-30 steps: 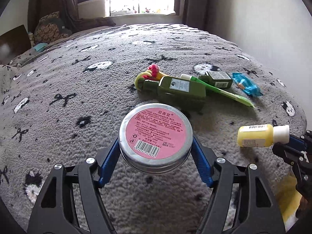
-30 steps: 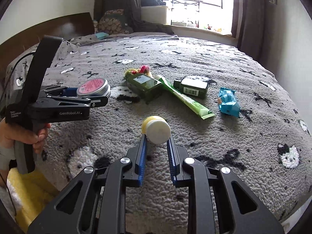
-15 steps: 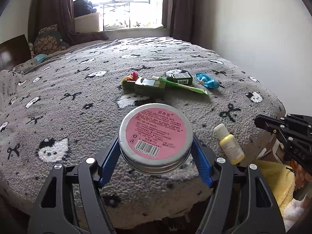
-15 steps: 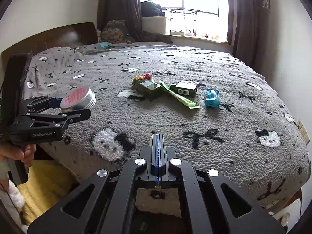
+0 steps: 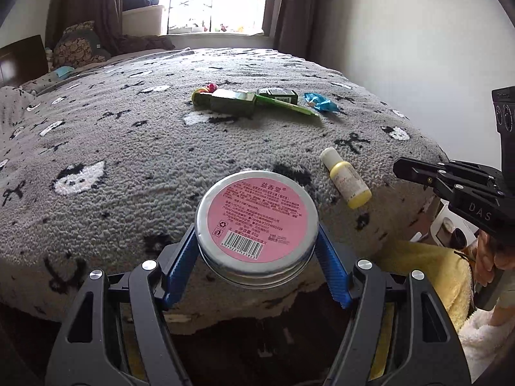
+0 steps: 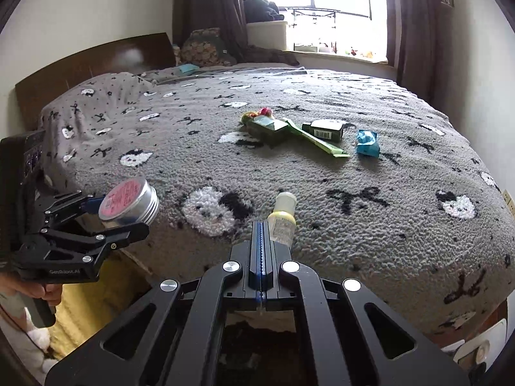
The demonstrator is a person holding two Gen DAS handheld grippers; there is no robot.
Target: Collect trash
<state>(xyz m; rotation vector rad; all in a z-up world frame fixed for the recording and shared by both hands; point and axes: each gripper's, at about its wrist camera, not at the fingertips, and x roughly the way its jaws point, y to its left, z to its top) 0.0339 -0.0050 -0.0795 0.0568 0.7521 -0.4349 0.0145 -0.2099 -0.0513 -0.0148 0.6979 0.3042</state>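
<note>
My left gripper (image 5: 256, 241) is shut on a round metal tin with a pink label (image 5: 256, 222), held in the air off the bed's near edge; it also shows in the right wrist view (image 6: 128, 201). My right gripper (image 6: 261, 225) is shut and empty, its fingers pressed together. A small yellow bottle with a white cap (image 6: 283, 217) lies on the grey blanket just beyond its tips, and shows in the left wrist view (image 5: 346, 178).
Farther on the bed (image 6: 402, 193) lie a dark green bottle (image 6: 268, 127), a green tube (image 6: 317, 141), a small green box (image 6: 325, 128), a blue wrapper (image 6: 367, 141) and a red-yellow toy (image 6: 257, 114). A yellow cloth (image 5: 428, 267) hangs below the bed's edge.
The right gripper let go of the yellow bottle, which now lies on the blanket, and shut empty. Both grippers drew back from the bed. The left still holds the tin.
</note>
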